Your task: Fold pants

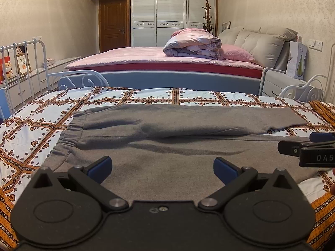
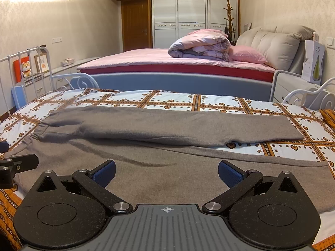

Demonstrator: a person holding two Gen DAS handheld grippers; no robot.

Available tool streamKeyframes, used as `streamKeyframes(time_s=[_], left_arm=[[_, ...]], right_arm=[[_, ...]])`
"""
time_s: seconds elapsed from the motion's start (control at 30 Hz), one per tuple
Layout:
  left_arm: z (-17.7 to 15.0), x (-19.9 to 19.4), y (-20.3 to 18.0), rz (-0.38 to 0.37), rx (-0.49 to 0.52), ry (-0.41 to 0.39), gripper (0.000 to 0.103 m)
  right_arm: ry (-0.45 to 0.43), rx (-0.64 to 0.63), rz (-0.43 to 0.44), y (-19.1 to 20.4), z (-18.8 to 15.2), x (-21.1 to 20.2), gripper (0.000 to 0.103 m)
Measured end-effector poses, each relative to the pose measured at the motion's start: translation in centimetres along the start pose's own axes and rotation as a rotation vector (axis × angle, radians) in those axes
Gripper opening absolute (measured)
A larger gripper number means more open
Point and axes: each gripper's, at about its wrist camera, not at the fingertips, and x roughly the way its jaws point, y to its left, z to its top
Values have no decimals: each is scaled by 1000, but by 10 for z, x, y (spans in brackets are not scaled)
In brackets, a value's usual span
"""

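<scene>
Grey pants [image 1: 167,138] lie flat across the patterned bedspread [image 1: 31,129], elastic waistband [image 1: 69,129] to the left, two legs running right. The far leg [image 2: 167,125] and the near leg [image 2: 188,167] are spread apart at the cuffs. My left gripper [image 1: 162,168] hovers open over the near leg close to the waist, nothing between its blue pads [image 1: 100,168]. My right gripper [image 2: 166,171] is open over the near leg further right, also holding nothing. Each gripper shows at the edge of the other's view: the right gripper's body [image 1: 309,150] and the left gripper's body [image 2: 14,165].
A white metal bed frame [image 1: 21,67] rises at the left and right ends. Behind stands a larger bed [image 1: 146,58] with a pink sheet, a rolled quilt [image 1: 192,45] and a pillow. A low cabinet [image 1: 41,77] is at the left, a nightstand [image 2: 293,85] at the right.
</scene>
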Motion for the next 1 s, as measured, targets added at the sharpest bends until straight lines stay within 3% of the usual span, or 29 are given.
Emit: streamKeyframes(time_s=[0.57, 0.73, 0.8, 0.87, 0.97, 1.0], left_arm=[[0, 0, 2, 13, -1, 8, 97], [5, 3, 12, 38, -46, 36, 97], [9, 4, 20, 12, -59, 37, 96], [15, 2, 29, 13, -70, 17, 90], [25, 12, 45, 32, -64, 23, 68], [29, 19, 52, 34, -63, 35, 66]], right_arm=[[0, 2, 9, 2, 1, -1, 103], [-9, 5, 54, 1, 4, -3, 103], [-19, 5, 87, -2, 8, -5, 103], [-42, -23, 106, -2, 14, -6, 103], [-60, -56, 130, -4, 22, -3, 103], [-55, -68, 134, -4, 25, 2, 103]])
